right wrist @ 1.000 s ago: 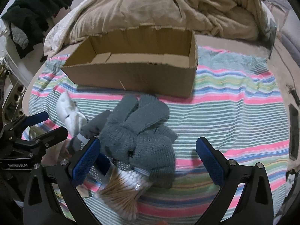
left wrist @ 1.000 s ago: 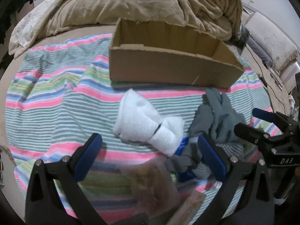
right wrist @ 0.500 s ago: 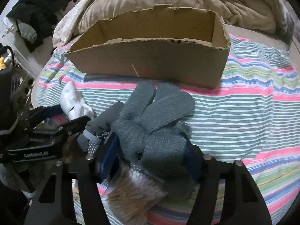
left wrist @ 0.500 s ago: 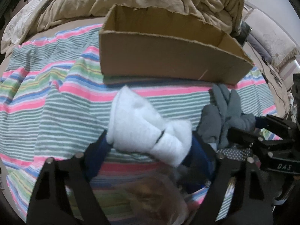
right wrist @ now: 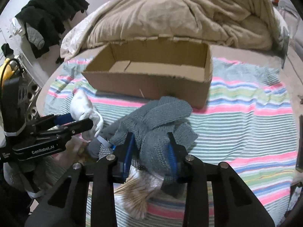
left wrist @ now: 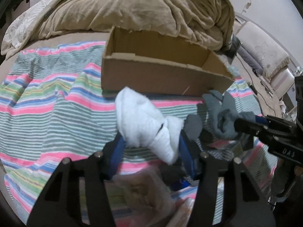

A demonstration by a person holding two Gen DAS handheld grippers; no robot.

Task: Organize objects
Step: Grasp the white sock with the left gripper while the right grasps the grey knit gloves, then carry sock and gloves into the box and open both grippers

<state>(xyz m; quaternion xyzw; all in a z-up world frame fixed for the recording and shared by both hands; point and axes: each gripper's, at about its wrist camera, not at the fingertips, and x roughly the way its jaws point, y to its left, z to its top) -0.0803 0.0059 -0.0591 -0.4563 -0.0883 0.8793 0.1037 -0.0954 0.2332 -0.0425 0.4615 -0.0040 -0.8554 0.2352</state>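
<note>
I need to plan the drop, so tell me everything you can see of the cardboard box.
The cardboard box is a shallow, wide, plain brown carton, open on top with rough, torn upper edges and no flaps standing. A folded bottom flap shows inside; nothing else is visible in it. It sits flat at the far edge of the striped blanket, its back wall against the tan duvet. No gripper touches it; the gray glove lies just in front.
</note>
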